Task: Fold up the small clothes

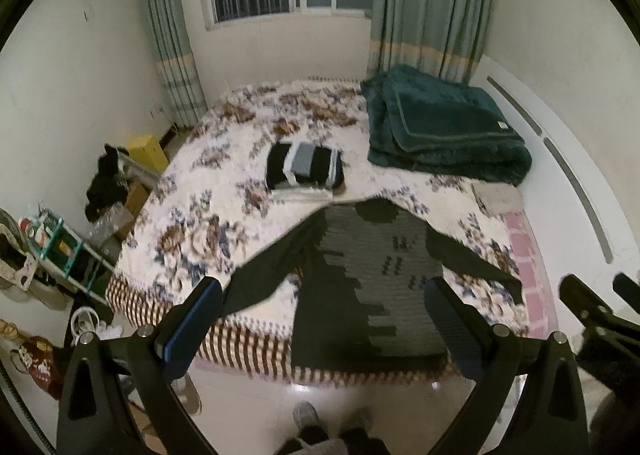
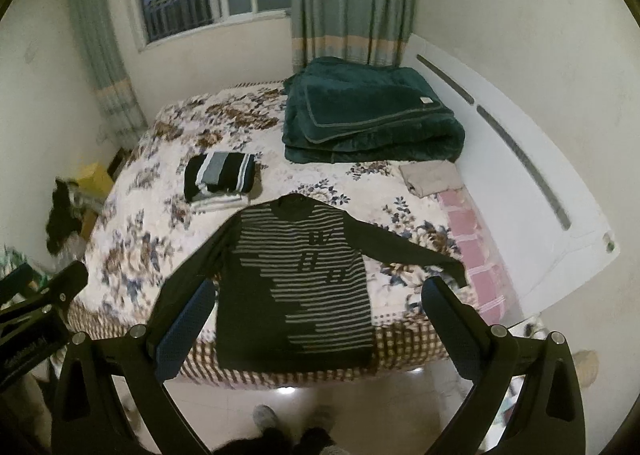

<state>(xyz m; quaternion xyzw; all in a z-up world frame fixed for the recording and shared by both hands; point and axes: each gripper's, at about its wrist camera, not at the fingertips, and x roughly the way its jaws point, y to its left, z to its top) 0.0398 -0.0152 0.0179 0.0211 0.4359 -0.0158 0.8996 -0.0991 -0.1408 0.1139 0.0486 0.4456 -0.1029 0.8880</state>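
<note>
A dark sweater with grey stripes (image 1: 368,287) lies flat on the near end of the flowered bed (image 1: 224,215), sleeves spread, hem hanging over the front edge. It also shows in the right wrist view (image 2: 312,287). My left gripper (image 1: 324,319) is open and empty, held above the sweater's lower part. My right gripper (image 2: 320,315) is open and empty, also above the sweater's lower part. A folded black, grey and white striped garment (image 1: 304,171) sits on a folded white piece farther back; it also shows in the right wrist view (image 2: 220,175).
A folded dark green blanket (image 1: 444,127) lies at the back right of the bed, a beige cloth (image 2: 432,177) beside it. A white headboard (image 2: 520,183) runs along the right. Clutter and a shelf (image 1: 60,251) stand on the floor at the left.
</note>
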